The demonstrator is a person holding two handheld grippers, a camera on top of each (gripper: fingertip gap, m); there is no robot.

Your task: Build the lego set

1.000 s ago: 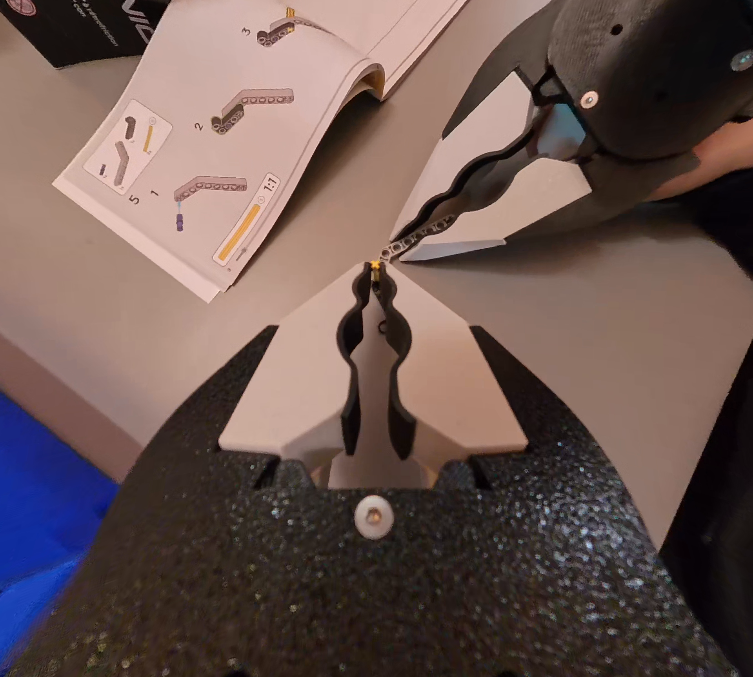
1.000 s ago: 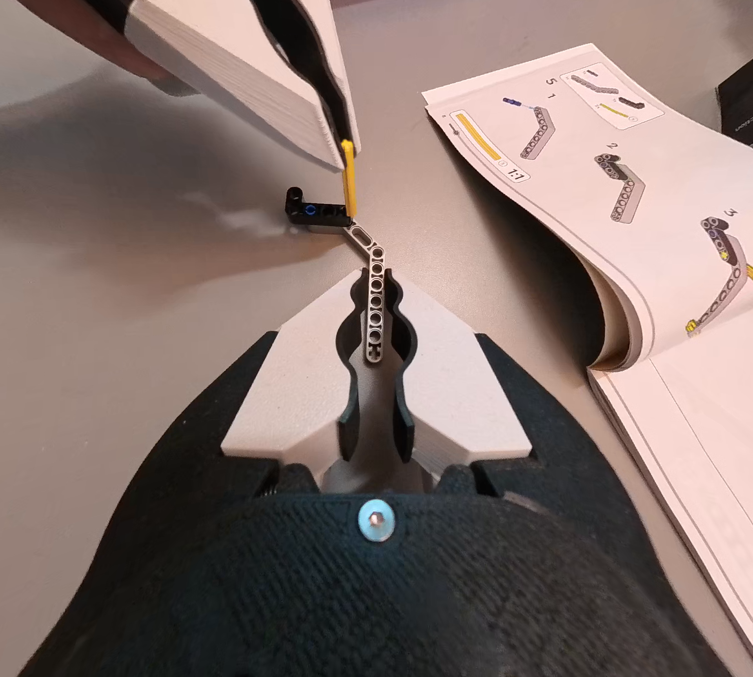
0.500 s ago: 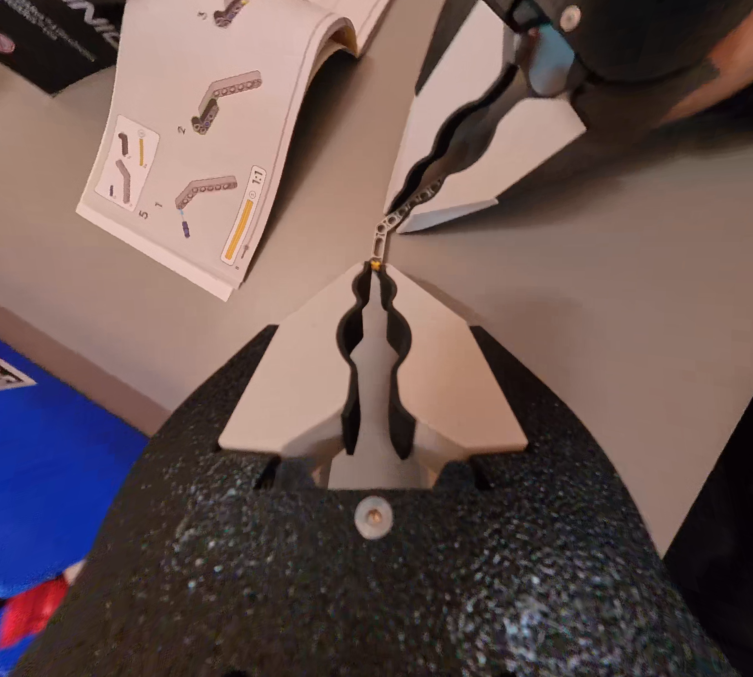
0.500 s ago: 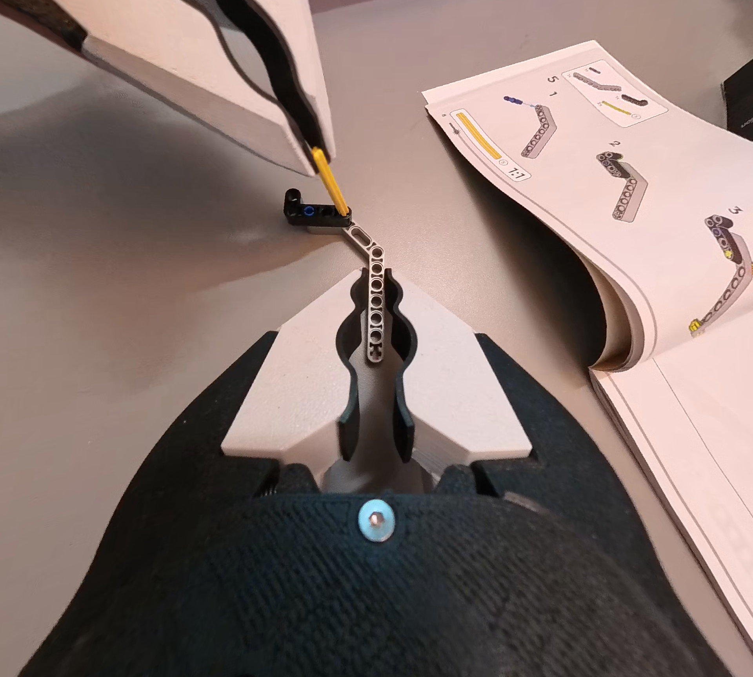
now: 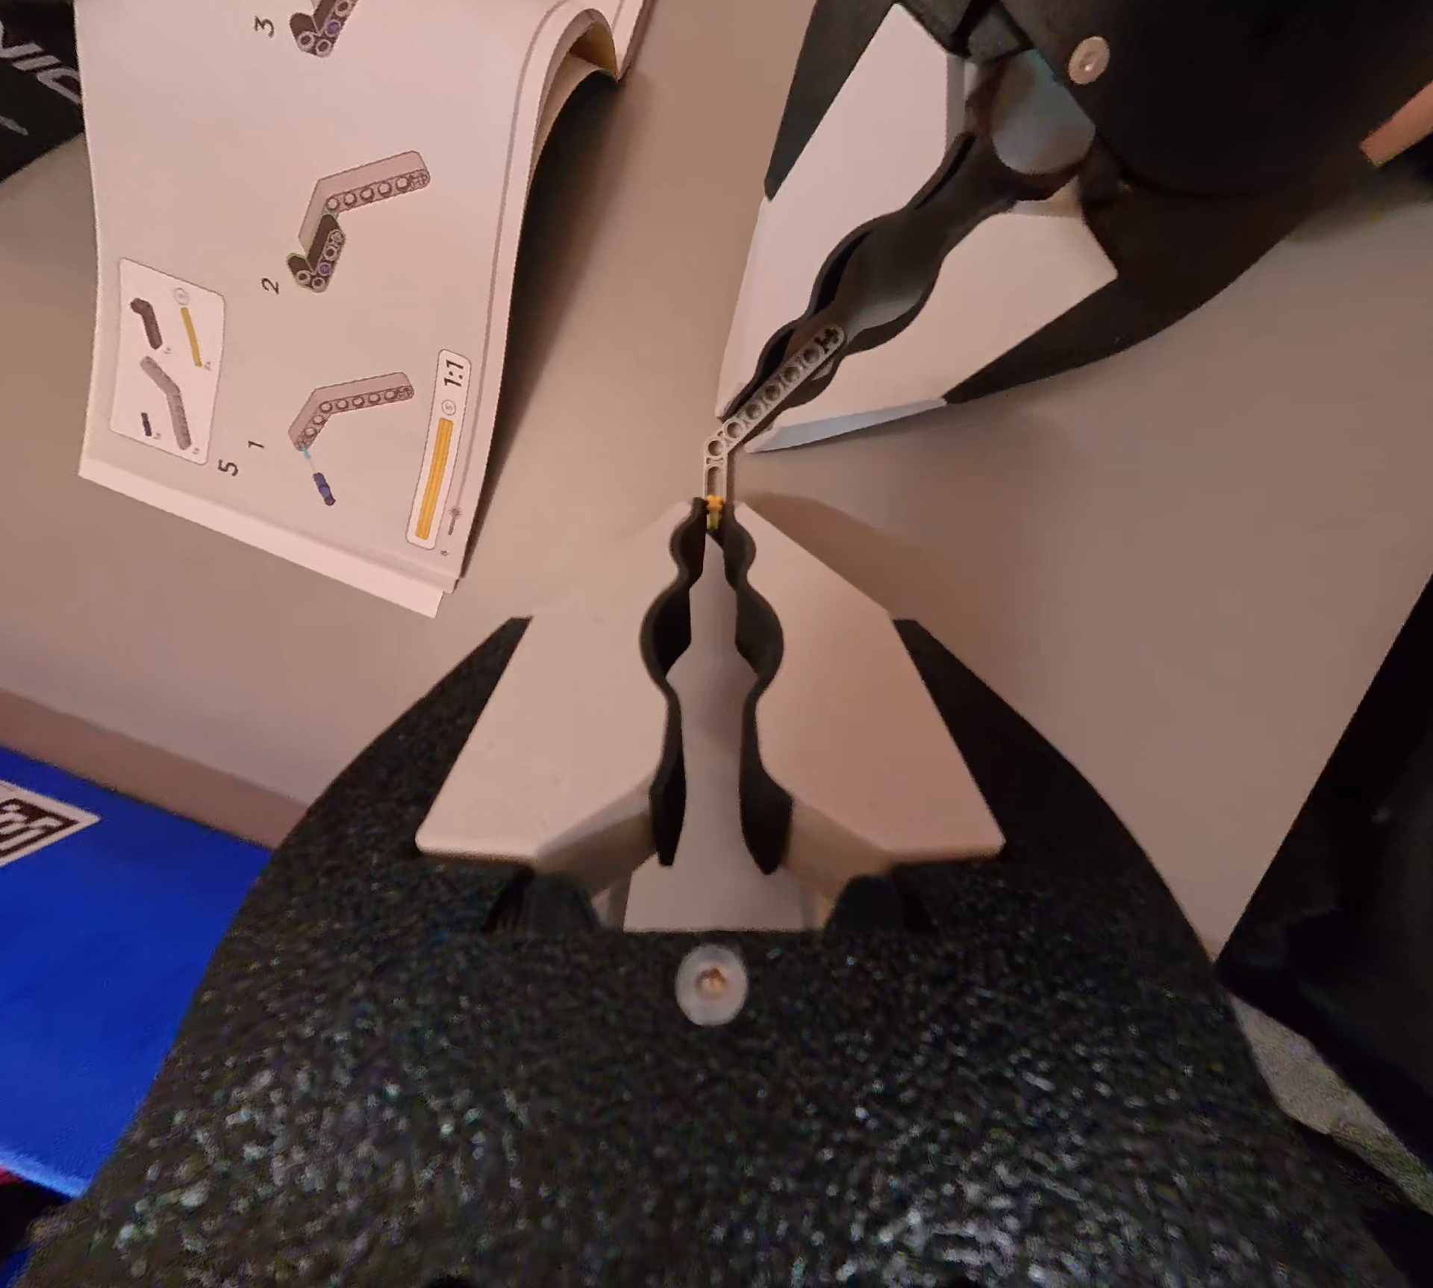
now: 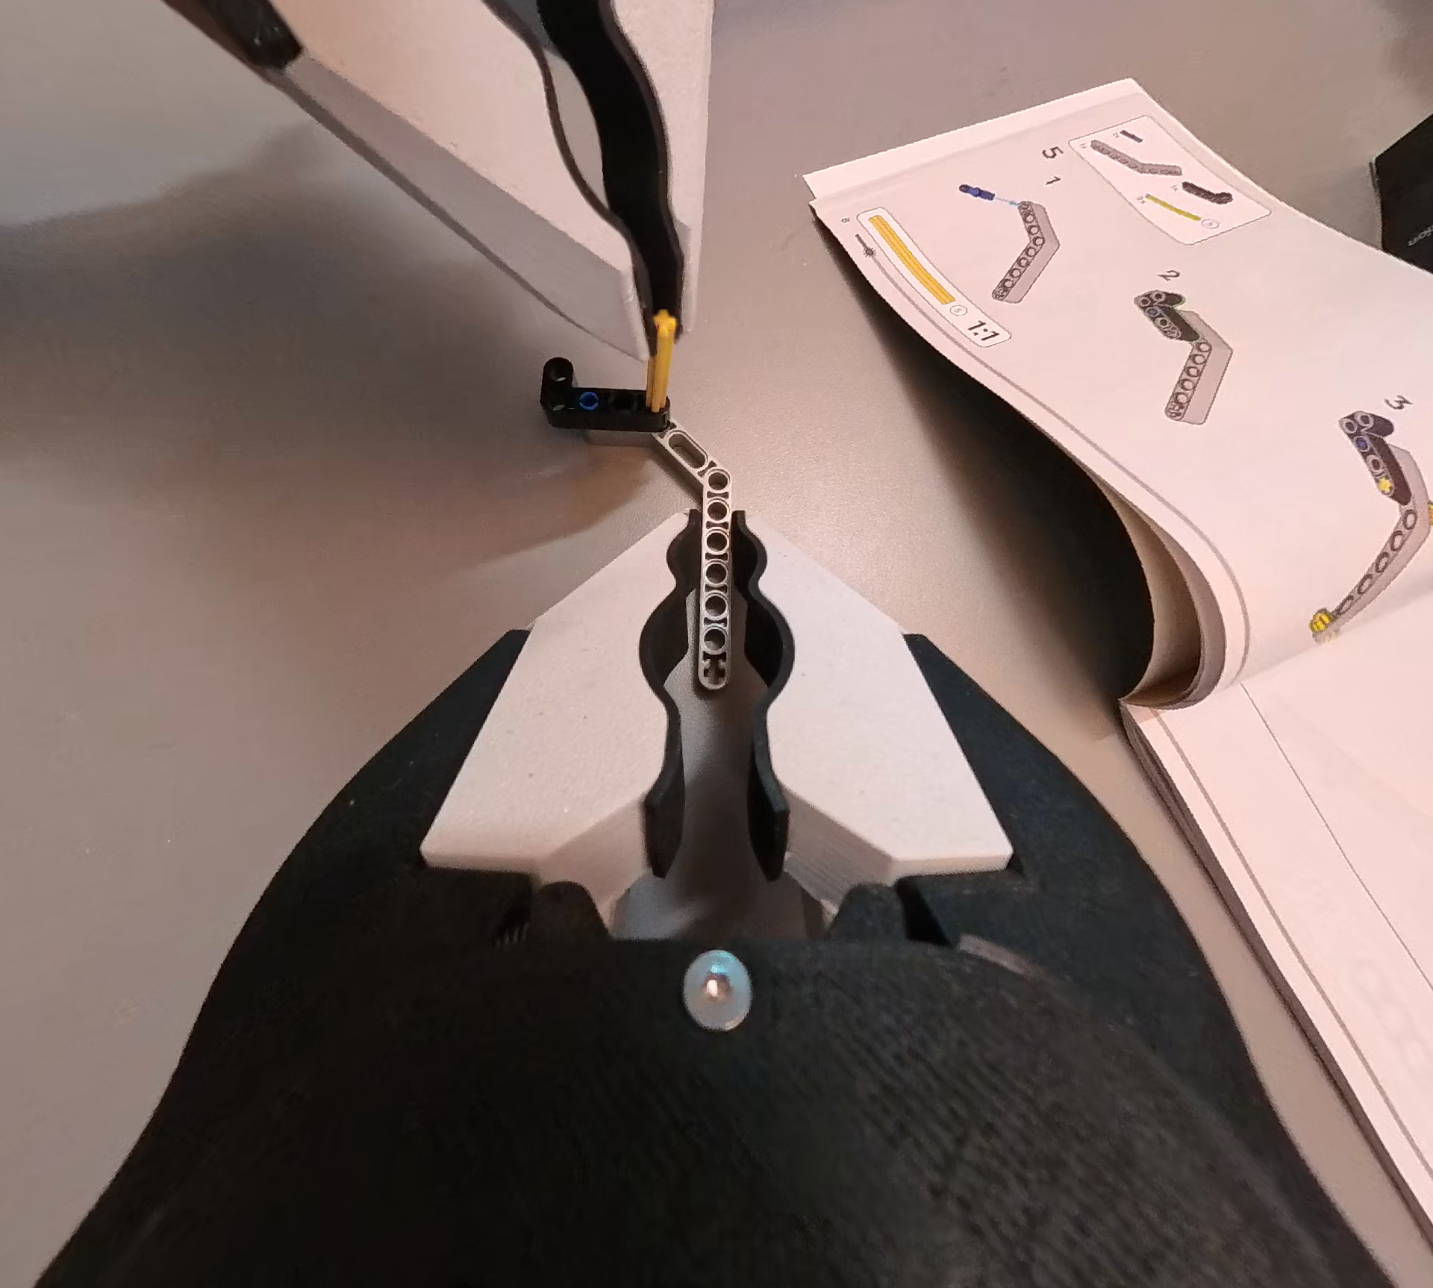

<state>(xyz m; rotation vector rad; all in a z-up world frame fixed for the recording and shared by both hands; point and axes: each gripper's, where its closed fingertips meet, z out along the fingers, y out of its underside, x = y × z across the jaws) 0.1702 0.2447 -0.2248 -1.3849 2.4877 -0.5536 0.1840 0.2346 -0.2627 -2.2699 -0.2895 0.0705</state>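
My right gripper [image 6: 715,520] is shut on a bent grey beam [image 6: 715,576] with a row of holes. A black angled beam [image 6: 593,404] with a blue pin sits on the grey beam's far end, low over the grey table. My left gripper [image 5: 713,510] is shut on a yellow axle [image 6: 661,363]. In the right wrist view the axle stands nearly upright with its lower end in a hole of the black beam. In the left wrist view only the axle's yellow end [image 5: 714,505] shows at my fingertips, touching the grey beam [image 5: 764,398], which the right gripper [image 5: 737,417] holds.
An open instruction booklet [image 6: 1163,351] lies on the table to the right of the parts; it also shows in the left wrist view [image 5: 295,227]. A blue box [image 5: 85,925] sits beyond the table's edge. A black box [image 5: 31,72] lies by the booklet. The gap from one gripper's tips to the other's is roughly 5 cm.
The left gripper has swung the yellow axle from a slant to nearly upright and pushed it lower into the black beam. The right gripper holds the grey beam in place.
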